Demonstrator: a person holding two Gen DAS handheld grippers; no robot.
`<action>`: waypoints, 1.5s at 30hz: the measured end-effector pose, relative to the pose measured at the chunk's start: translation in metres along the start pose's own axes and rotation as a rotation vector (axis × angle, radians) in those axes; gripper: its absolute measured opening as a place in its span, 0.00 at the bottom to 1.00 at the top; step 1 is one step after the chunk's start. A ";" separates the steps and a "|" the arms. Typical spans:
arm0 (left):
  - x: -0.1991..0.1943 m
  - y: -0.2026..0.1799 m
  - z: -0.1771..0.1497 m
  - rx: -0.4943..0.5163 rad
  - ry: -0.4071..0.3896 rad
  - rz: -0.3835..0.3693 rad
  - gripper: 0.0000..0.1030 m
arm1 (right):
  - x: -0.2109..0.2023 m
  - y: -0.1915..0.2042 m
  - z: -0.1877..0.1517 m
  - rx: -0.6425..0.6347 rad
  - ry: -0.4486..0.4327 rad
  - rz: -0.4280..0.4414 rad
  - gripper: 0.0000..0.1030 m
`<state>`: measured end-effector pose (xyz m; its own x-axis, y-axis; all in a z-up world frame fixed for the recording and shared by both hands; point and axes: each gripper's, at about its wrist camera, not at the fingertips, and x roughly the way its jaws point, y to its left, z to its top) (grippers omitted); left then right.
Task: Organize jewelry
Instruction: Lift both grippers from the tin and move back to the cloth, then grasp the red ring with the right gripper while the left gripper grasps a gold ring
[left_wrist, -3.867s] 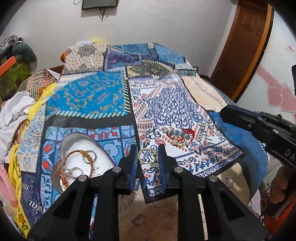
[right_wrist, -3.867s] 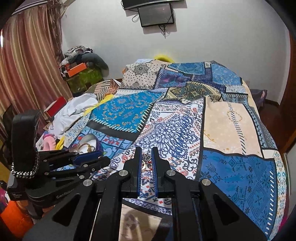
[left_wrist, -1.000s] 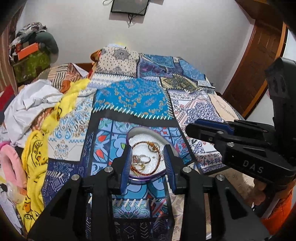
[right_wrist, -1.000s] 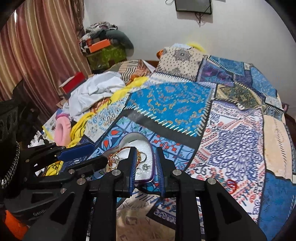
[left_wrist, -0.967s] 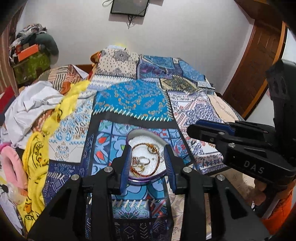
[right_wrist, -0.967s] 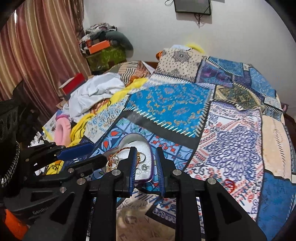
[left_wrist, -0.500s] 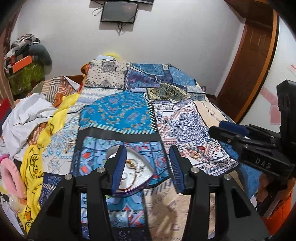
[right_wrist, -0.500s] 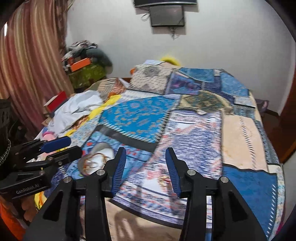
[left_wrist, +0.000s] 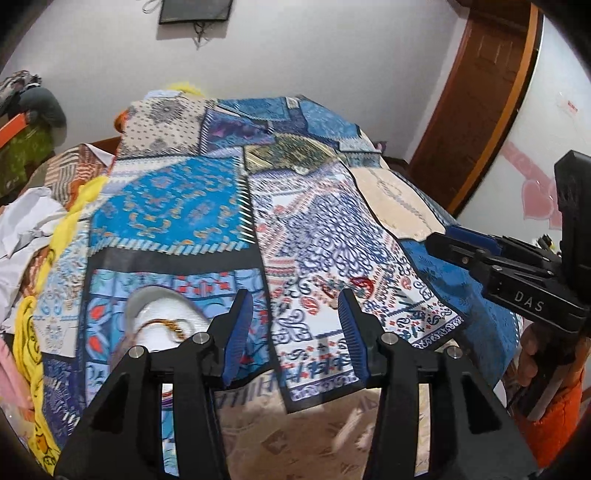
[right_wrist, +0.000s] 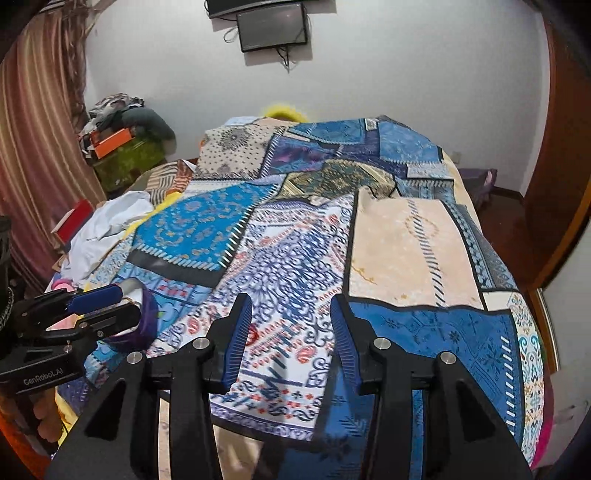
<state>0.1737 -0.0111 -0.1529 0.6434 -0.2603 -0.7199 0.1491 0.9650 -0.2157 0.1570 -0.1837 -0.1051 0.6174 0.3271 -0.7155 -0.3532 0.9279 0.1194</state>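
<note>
Two hand-held grippers hover above a bed (left_wrist: 207, 210) spread with a patchwork cover, midway through tidying jewelry into a dish. The left gripper (left_wrist: 295, 328) has its blue ribbed pads spread apart with nothing between them, and the right gripper (right_wrist: 291, 332) is likewise parted and empty, both angled down toward the cover, seemingly to line up on what is still loose.

The dish (left_wrist: 162, 314) sits on the near left of the bed, partly hidden behind the left gripper's finger; it is shallow and oval with a pale inside and a purple outer wall, which shows best from the right wrist. Inside lies a twisted gold chain (left_wrist: 168, 325), so part of the sorting looks done. A small red-and-gold piece (left_wrist: 360, 284) lies on the busy blue-and-white print, just beyond the left gripper's right pad and apart from the dish; blur makes its form hard to read, and the dense pattern may hide other pieces.

The cover is soft printed cloth, lying flat in panels. The grippers are matte black plastic with silver screws.
</note>
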 end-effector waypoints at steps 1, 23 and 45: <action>0.004 -0.002 0.000 0.004 0.006 -0.003 0.46 | 0.002 -0.001 -0.002 0.001 0.007 0.002 0.39; 0.060 -0.019 -0.003 -0.009 0.091 -0.075 0.07 | 0.031 -0.006 -0.015 -0.025 0.086 0.058 0.39; 0.029 0.012 -0.004 -0.068 0.008 -0.039 0.07 | 0.062 0.036 -0.016 -0.155 0.161 0.064 0.39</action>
<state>0.1910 -0.0074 -0.1792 0.6321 -0.2977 -0.7154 0.1225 0.9500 -0.2871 0.1713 -0.1329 -0.1562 0.4747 0.3398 -0.8119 -0.4990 0.8638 0.0697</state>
